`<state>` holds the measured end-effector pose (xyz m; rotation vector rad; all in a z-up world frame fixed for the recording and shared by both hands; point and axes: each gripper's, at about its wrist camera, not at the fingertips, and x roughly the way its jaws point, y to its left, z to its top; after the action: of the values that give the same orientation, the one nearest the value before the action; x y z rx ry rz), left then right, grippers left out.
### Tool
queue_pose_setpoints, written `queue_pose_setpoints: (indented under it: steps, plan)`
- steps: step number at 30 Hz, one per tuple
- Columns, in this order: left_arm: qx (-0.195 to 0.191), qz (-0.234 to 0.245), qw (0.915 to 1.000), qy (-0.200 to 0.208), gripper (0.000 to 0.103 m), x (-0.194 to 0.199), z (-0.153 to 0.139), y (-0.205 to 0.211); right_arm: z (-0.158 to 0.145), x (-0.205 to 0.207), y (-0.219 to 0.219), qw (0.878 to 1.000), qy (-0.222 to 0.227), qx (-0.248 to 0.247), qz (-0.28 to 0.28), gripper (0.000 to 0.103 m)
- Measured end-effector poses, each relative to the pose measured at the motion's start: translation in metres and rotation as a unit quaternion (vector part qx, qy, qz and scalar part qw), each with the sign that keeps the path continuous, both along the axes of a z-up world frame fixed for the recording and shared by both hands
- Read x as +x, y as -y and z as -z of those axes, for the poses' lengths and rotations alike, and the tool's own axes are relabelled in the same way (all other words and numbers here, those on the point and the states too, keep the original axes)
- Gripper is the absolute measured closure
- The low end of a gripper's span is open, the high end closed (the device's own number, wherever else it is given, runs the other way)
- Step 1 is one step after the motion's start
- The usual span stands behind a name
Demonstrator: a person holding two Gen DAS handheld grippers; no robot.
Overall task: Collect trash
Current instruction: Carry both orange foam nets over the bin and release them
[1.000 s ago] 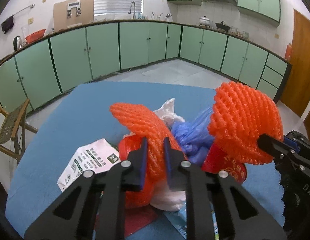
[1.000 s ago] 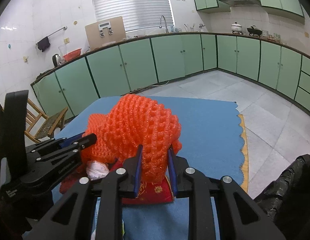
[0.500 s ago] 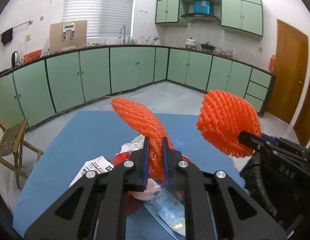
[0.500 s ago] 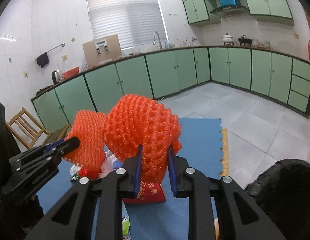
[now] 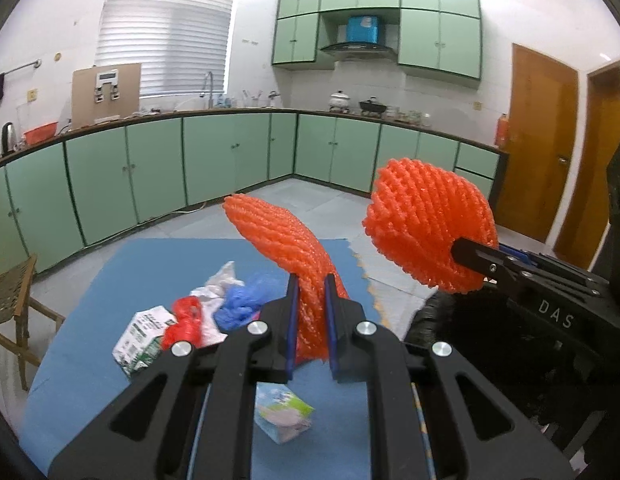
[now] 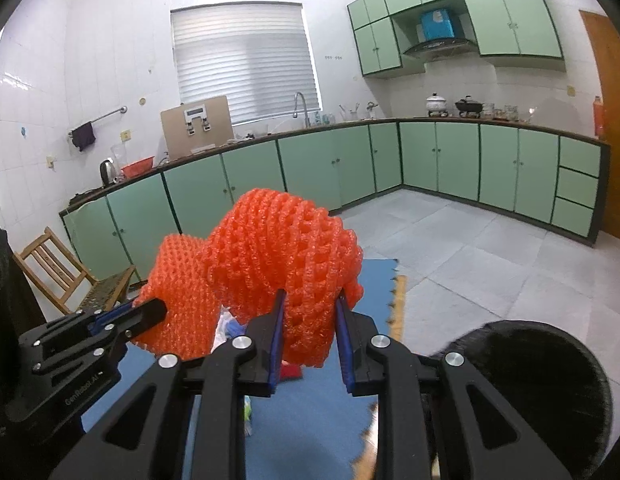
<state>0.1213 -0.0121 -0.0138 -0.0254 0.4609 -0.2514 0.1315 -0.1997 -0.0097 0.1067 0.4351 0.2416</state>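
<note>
My left gripper (image 5: 310, 320) is shut on a long orange foam fruit net (image 5: 281, 240), held in the air above the blue mat (image 5: 149, 264). My right gripper (image 6: 307, 340) is shut on a second, rounder orange foam net (image 6: 285, 248). In the left wrist view that rounder net (image 5: 426, 220) and the right gripper (image 5: 530, 272) show at the right. The left gripper (image 6: 145, 312) with its long net (image 6: 177, 292) appears at the left of the right wrist view. A black trash bag (image 5: 470, 344) sits low at the right, also seen as the black bag (image 6: 538, 380).
On the mat lie a milk carton (image 5: 139, 340), a red plastic bag (image 5: 183, 320), a blue plastic bag (image 5: 245, 300), white crumpled plastic (image 5: 221, 280) and a small blue-green carton (image 5: 283, 416). A wooden chair (image 6: 65, 272) stands left. Green cabinets (image 5: 229, 160) line the walls.
Both grippers have risen off the trash pile, each carrying its orange net. The pile and mat now sit lower and farther away, and the black bag has come into view.
</note>
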Motion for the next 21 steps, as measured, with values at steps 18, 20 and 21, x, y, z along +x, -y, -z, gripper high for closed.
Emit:
queue_pose_setpoints:
  steps: [18, 20, 21]
  plan:
    - [-0.002, 0.11, 0.9939, 0.002, 0.092, -0.02, 0.011, 0.103, 0.011, -0.071, 0.107, 0.992, -0.018, -0.014, 0.125, 0.08]
    - [0.0, 0.122, 0.9926, 0.001, 0.092, -0.019, 0.014, 0.116, 0.013, -0.076, 0.119, 0.99, -0.021, -0.018, 0.14, 0.08]
    - [0.0, 0.128, 0.9918, 0.0, 0.092, -0.019, 0.017, 0.123, 0.016, -0.079, 0.126, 0.988, -0.024, -0.02, 0.15, 0.08]
